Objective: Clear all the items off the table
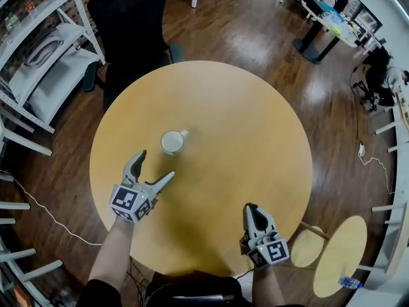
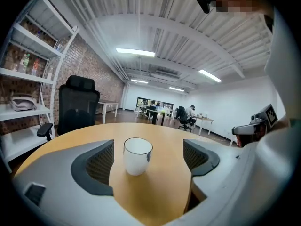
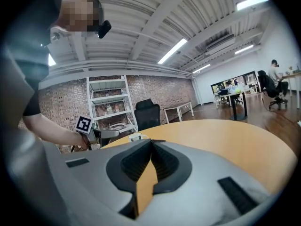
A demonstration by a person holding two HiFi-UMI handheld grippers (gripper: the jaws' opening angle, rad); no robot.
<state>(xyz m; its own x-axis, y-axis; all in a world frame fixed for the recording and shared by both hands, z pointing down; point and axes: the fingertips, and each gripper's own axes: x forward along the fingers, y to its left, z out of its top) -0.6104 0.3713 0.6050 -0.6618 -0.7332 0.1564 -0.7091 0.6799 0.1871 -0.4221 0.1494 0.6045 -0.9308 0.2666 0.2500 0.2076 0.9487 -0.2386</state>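
Here our left gripper (image 1: pixel 157 164) stands wide open and empty, just on the near side of the white cup (image 1: pixel 172 142) in the middle of the table (image 1: pixel 249 120). Our right gripper (image 1: pixel 250 208) is closed on nothing. If we advance off-line, one jaw could tip the cup.

The only obstacle on my round surface (image 1: pixel 255 126) is one white cup (image 1: pixel 172 142) near the middle. My left tool (image 1: pixel 156 164) stops just short of it with its jaws wide. The cup lines up with the gap, untouched, with room on both sides. My right tool (image 1: pixel 250 208) sits closed near the front edge, well apart. A black chair (image 1: pixel 131 24) stands past the far edge.
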